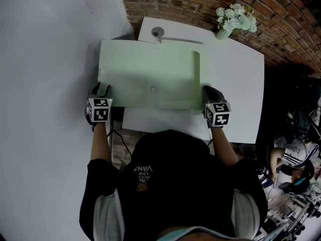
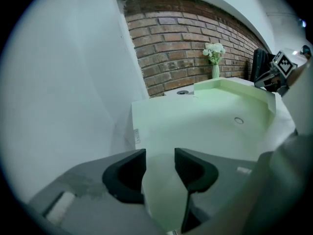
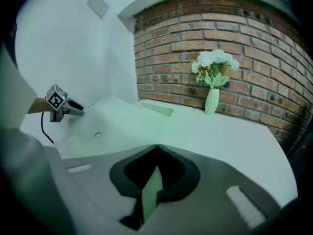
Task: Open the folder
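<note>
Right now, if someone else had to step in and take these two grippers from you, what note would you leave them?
Left gripper: jaws part way apart. The near-left corner of the pale green plastic folder fills the gap and looks gripped.
Right gripper: shut on the folder's near-right edge.
Folder: lies across the white table, long side toward the person. The flap at its right end looks slightly raised.
Done: both near corners are held.
Left: the folder is not yet spread open, so the cover probably needs lifting next.
</note>
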Action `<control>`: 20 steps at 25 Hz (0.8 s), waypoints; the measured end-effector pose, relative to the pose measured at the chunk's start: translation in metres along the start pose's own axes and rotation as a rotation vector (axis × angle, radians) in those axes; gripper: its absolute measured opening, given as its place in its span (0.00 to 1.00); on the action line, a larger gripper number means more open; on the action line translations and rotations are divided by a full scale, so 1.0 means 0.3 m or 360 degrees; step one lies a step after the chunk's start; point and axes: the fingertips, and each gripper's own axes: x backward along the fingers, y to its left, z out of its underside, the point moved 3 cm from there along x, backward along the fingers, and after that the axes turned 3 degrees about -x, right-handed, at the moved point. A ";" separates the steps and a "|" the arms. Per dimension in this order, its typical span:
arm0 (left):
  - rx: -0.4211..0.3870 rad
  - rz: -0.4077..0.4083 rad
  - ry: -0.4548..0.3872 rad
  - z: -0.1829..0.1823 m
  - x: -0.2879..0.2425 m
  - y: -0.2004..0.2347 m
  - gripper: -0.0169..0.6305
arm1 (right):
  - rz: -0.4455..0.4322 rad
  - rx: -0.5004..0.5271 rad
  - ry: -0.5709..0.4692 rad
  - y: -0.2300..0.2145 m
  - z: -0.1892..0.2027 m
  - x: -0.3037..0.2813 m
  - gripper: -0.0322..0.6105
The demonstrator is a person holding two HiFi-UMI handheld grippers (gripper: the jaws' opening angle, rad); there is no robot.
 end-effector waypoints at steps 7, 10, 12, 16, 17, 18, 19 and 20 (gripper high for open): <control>-0.0009 -0.0035 -0.0039 -0.042 0.052 0.005 0.32 | -0.0020 -0.0012 -0.0009 -0.001 -0.005 0.005 0.05; -0.0011 -0.0054 -0.0058 -0.061 0.075 0.005 0.32 | -0.0038 -0.0003 -0.0020 0.002 -0.012 0.009 0.05; -0.0017 -0.0069 -0.0072 -0.075 0.093 0.004 0.32 | -0.0053 0.0001 -0.0031 0.003 -0.016 0.014 0.05; -0.0035 -0.0094 -0.0099 -0.110 0.129 -0.001 0.32 | -0.0078 -0.0003 -0.0059 -0.001 -0.028 0.021 0.05; -0.0043 -0.0099 -0.0104 -0.119 0.137 -0.002 0.32 | -0.0085 -0.0003 -0.0065 -0.001 -0.031 0.021 0.05; -0.0048 -0.0103 -0.0111 -0.124 0.141 -0.004 0.32 | -0.0092 -0.0003 -0.0071 -0.002 -0.035 0.022 0.05; -0.0047 -0.0104 -0.0117 -0.124 0.142 -0.007 0.32 | -0.0098 -0.0003 -0.0075 -0.003 -0.037 0.023 0.05; -0.0042 -0.0106 -0.0119 -0.124 0.144 -0.011 0.32 | -0.0105 -0.0004 -0.0079 -0.004 -0.039 0.025 0.05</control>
